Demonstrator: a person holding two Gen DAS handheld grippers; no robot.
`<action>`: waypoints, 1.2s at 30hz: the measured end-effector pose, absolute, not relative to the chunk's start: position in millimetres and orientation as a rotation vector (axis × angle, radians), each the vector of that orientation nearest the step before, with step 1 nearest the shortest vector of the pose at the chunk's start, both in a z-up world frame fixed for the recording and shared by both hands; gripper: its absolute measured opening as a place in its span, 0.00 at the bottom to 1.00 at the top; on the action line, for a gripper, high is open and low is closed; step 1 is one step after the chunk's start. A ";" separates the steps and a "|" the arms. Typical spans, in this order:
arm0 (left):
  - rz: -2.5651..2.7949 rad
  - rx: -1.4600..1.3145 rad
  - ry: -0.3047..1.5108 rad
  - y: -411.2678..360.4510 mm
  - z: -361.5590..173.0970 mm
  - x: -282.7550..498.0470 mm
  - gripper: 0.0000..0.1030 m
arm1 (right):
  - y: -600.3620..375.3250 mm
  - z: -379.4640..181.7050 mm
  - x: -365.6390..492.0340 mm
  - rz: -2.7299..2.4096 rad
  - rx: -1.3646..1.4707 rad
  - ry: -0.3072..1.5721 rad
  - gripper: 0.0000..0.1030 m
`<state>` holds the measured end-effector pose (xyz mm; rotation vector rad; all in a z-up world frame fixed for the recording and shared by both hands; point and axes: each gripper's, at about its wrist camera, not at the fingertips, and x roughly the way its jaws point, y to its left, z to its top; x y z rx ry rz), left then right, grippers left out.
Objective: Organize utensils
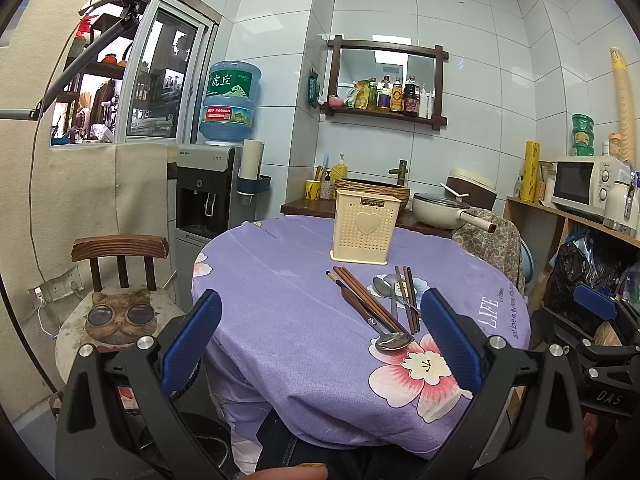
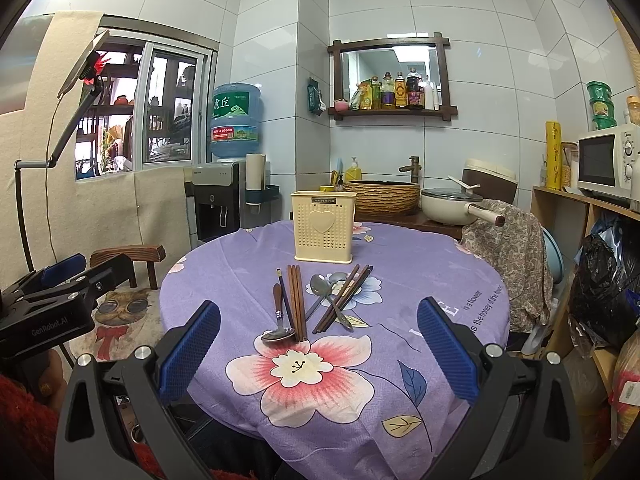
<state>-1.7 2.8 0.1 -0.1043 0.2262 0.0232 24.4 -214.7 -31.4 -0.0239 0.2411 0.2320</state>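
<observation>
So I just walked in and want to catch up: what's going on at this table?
A person holds a pair of tongs in each hand, both open and empty, short of the round table. The left tongs and right tongs face loose chopsticks and spoons lying on the purple cloth. The cream utensil holder stands behind them. Nothing has been picked up yet.

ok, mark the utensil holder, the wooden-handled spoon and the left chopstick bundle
utensil holder [image 2: 323, 226]: right wrist view, on the heart on its front wall.
wooden-handled spoon [image 2: 279, 334]: right wrist view, on its metal bowl.
left chopstick bundle [image 2: 297, 300]: right wrist view, mid-length of the sticks.
</observation>
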 end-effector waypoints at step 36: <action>0.021 -0.106 0.230 3.3 0.5 -1.7 0.95 | -213.3 -29.6 24.0 0.234 -0.025 0.248 0.94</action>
